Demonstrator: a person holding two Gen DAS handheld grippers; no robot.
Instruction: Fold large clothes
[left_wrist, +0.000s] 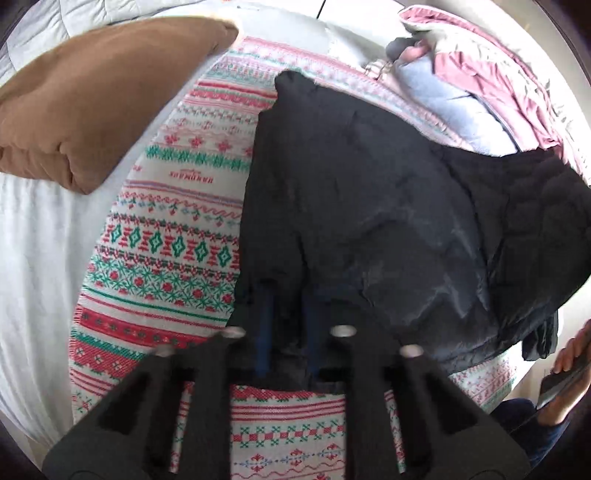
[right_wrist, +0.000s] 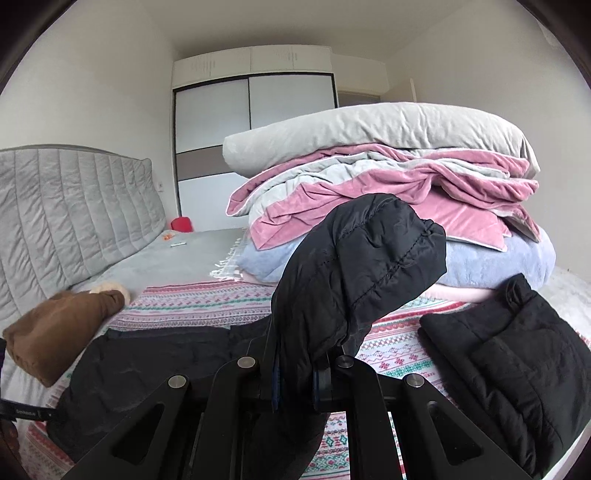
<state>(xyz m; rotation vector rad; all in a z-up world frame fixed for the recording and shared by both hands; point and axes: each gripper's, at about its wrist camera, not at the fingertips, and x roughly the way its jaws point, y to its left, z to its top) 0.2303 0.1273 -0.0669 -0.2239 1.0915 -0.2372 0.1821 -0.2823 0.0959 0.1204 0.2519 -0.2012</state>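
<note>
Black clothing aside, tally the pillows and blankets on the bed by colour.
Brown: 1, brown plush cushion
Grey: 1, grey pillow
Pink: 1, pink velvet blanket
Light blue: 1, light-blue fleece blanket
Pale pink: 1, pale-pink bottom layer
Patterned: 1, red-green woven spread
Total: 6

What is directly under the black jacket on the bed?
The black jacket lies on a patterned blanket with red and green bands, which shows around its edges. Whatever lies beneath the jacket's middle is covered.

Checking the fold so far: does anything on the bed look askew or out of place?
Nothing damaged or spilled. The black puffer jacket lies crumpled on the patterned blanket, one part lifted by the right hand-held gripper.
</note>
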